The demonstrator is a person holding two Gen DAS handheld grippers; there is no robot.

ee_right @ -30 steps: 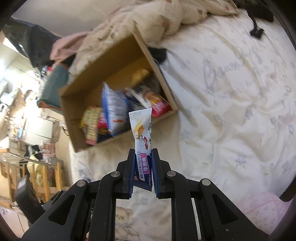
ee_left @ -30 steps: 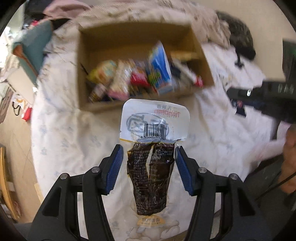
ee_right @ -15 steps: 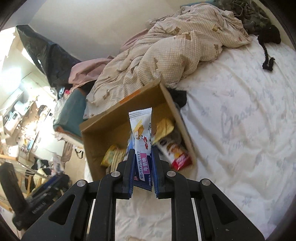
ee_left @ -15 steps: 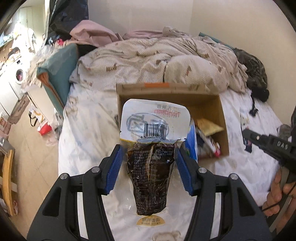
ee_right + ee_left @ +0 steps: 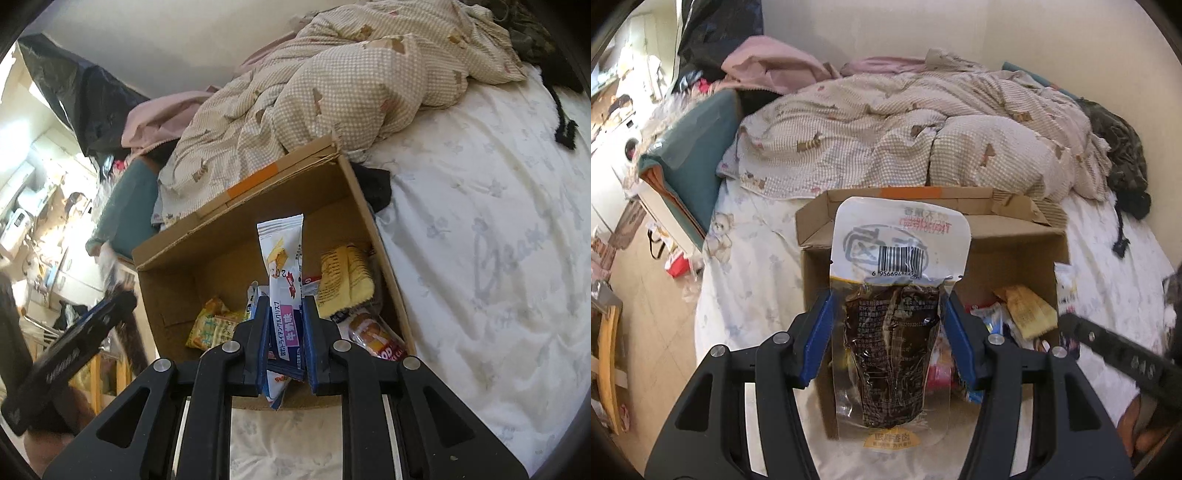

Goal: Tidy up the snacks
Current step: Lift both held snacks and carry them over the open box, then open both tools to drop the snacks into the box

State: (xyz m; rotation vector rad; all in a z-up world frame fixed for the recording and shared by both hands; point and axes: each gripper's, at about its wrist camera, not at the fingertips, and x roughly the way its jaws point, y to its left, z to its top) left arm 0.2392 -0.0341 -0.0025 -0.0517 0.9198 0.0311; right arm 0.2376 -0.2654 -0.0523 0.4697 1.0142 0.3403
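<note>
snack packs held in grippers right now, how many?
2. A clear pouch of dark meat sits between the left gripper's pads; a slim white wafer pack is clamped in the right gripper. Both hang over the cardboard box; more snacks lie inside, partly hidden.

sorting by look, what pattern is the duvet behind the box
Beige-and-white small check duvet, clearest in the right wrist view.

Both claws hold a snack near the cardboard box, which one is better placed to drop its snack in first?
Probably the right claw: its slim stick pack already hangs over the cardboard box. The left claw and its wide pouch sit nearer the front wall.
</note>
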